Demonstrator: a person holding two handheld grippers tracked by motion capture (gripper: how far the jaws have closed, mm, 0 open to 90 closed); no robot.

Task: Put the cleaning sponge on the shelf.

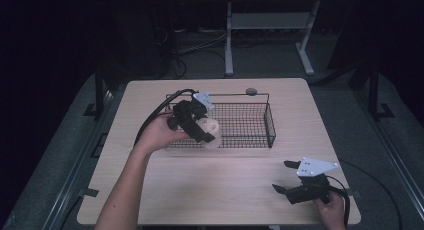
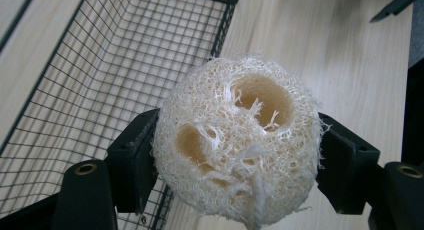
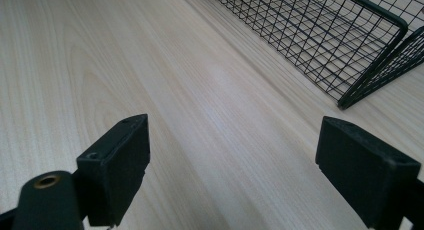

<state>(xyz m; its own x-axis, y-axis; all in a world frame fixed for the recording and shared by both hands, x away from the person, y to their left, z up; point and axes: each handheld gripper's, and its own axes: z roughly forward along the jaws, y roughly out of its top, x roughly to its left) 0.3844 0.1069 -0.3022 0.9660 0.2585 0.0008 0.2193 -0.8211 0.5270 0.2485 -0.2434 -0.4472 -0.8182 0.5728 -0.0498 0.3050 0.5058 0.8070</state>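
Now | L claw [image 2: 235, 155] grips loofah [image 2: 237, 140] at basket [image 1: 250, 121] | R claw [image 3: 232, 165] spread, table [image 3: 200, 115] beneath

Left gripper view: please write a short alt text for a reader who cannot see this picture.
A pale, fibrous loofah sponge with two round holes is clamped between the two black jaws of the left gripper. Behind it, at the left, lies a black wire basket on a light wooden table.
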